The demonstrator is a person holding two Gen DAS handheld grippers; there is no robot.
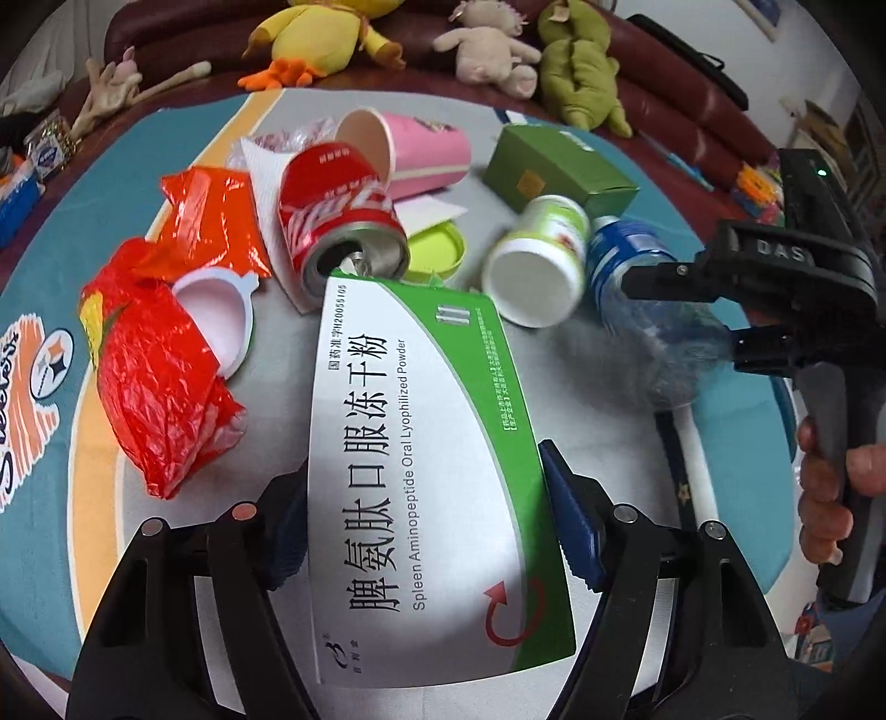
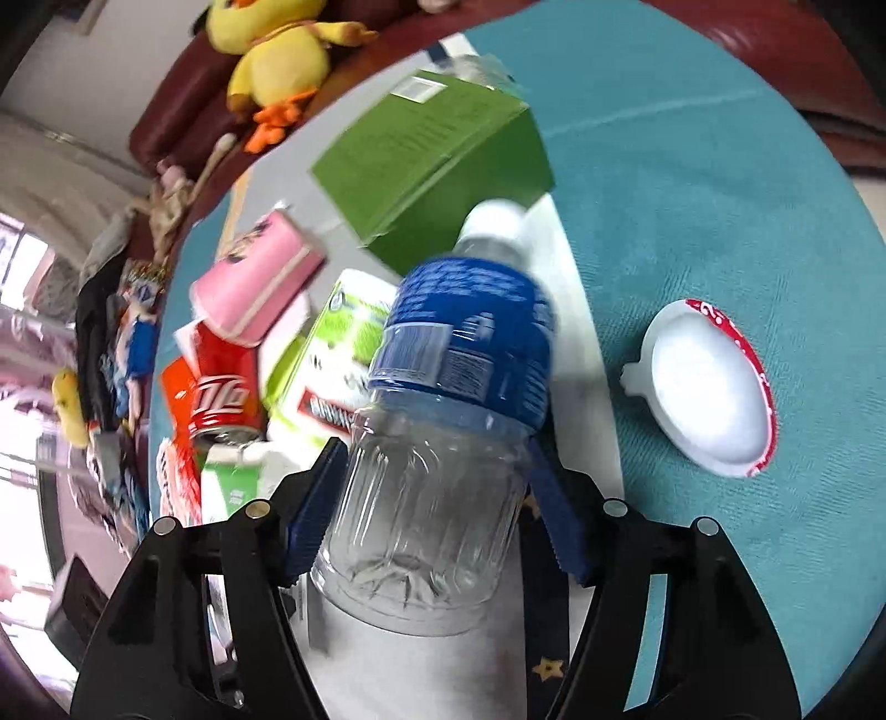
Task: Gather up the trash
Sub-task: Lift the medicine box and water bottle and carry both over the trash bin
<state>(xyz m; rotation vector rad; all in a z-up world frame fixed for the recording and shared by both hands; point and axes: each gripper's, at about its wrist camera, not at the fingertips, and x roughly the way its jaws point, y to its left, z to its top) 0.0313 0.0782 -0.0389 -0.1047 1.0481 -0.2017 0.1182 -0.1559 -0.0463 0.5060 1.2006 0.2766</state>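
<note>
My left gripper [image 1: 426,520] is shut on a white and green medicine box [image 1: 421,471], one blue pad on each long side. My right gripper [image 2: 437,509] is shut on a clear plastic bottle with a blue label [image 2: 443,443]; it also shows in the left wrist view [image 1: 653,299], held by the right gripper [image 1: 686,321] above the table. On the table lie a red cola can [image 1: 338,216], a pink paper cup [image 1: 410,149], a white and green pill jar [image 1: 542,260], a green box [image 1: 559,166], red plastic wrappers [image 1: 160,354] and a white cup [image 1: 221,310].
A round table with a teal cloth [image 2: 692,166] holds the trash. A white lid with a red rim [image 2: 709,387] lies on the right. A dark red sofa [image 1: 664,72] with plush toys, a yellow duck [image 1: 315,39] among them, stands behind the table.
</note>
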